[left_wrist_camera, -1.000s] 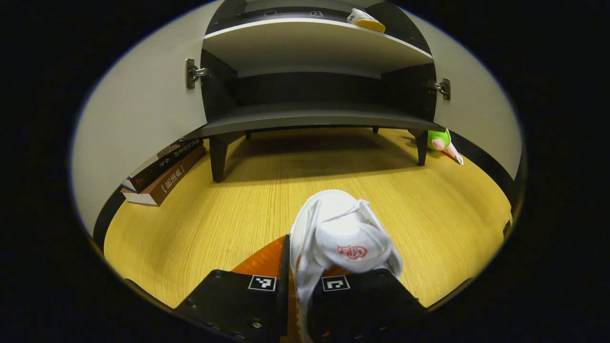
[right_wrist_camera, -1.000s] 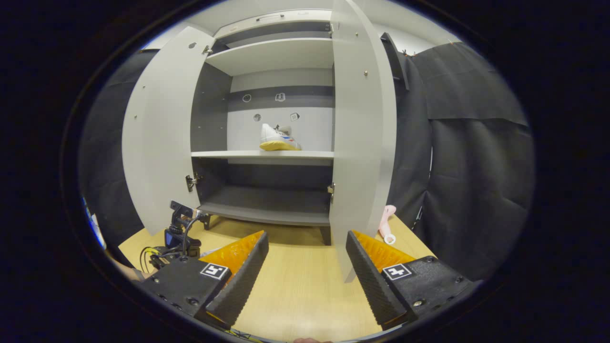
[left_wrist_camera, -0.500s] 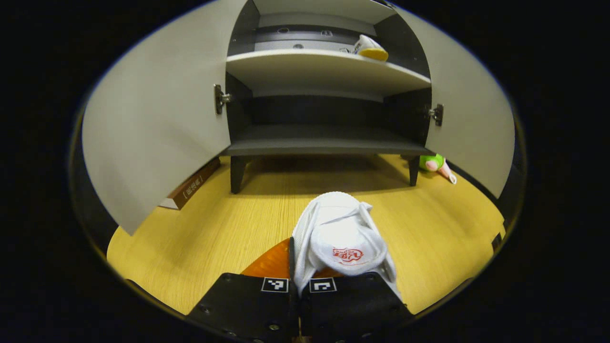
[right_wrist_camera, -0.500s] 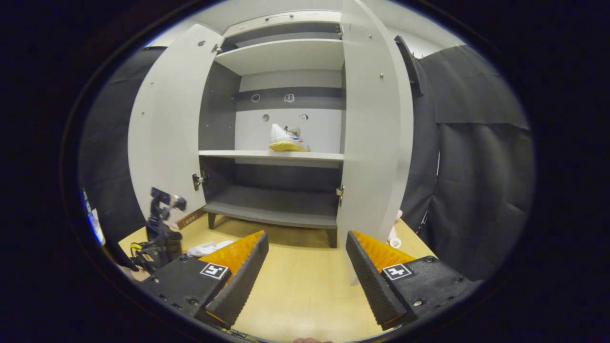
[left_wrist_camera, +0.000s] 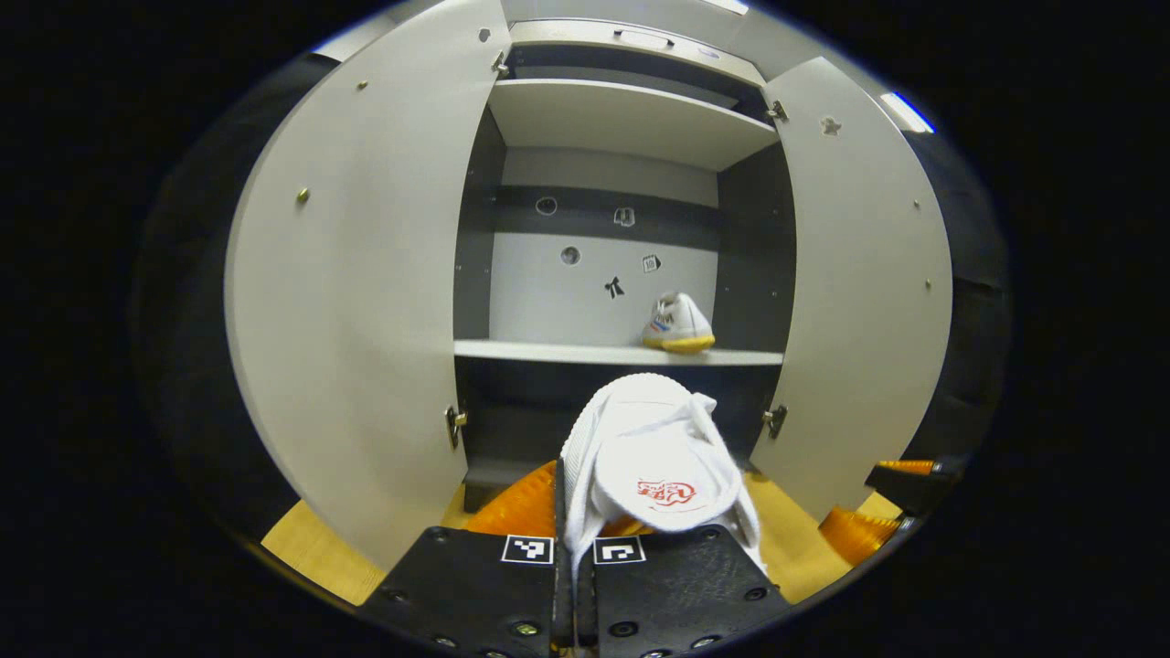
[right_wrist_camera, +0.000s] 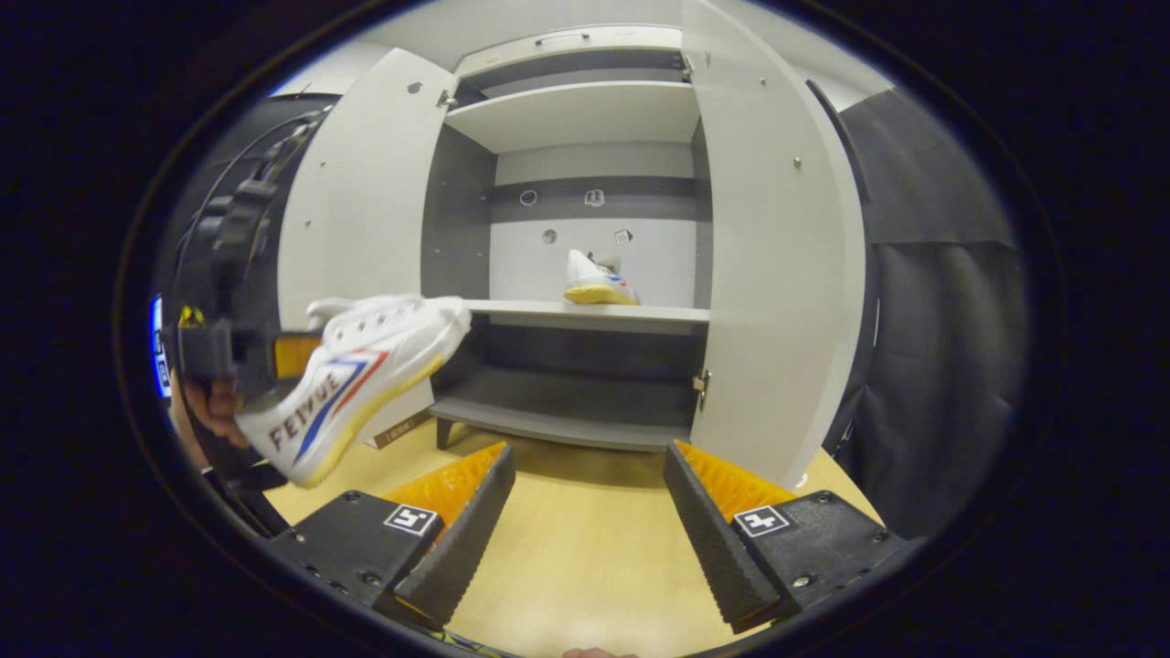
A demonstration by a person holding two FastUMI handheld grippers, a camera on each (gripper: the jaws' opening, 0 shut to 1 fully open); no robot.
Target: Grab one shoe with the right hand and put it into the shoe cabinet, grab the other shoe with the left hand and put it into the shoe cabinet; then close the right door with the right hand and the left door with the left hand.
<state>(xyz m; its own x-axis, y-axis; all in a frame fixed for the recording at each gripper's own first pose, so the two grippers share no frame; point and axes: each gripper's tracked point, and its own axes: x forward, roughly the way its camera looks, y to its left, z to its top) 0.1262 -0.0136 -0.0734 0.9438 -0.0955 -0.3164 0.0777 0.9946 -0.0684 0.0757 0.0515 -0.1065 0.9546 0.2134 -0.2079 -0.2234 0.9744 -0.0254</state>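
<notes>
A white shoe (left_wrist_camera: 677, 324) sits on the cabinet's middle shelf (left_wrist_camera: 548, 351).

White shoes, grey cabinet

The held shoe (right_wrist_camera: 356, 384) is white with red-and-blue stripes and a yellow sole; the cabinet (right_wrist_camera: 777, 274) has pale grey doors and a dark interior.

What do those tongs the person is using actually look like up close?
Each is a chunky black block with screws and a small square black-and-white marker at the base of each finger. The right tongs have two wedge-shaped fingers with ribbed inner faces. The left tongs, seen from the right gripper view, carry black cables at the back.
</notes>
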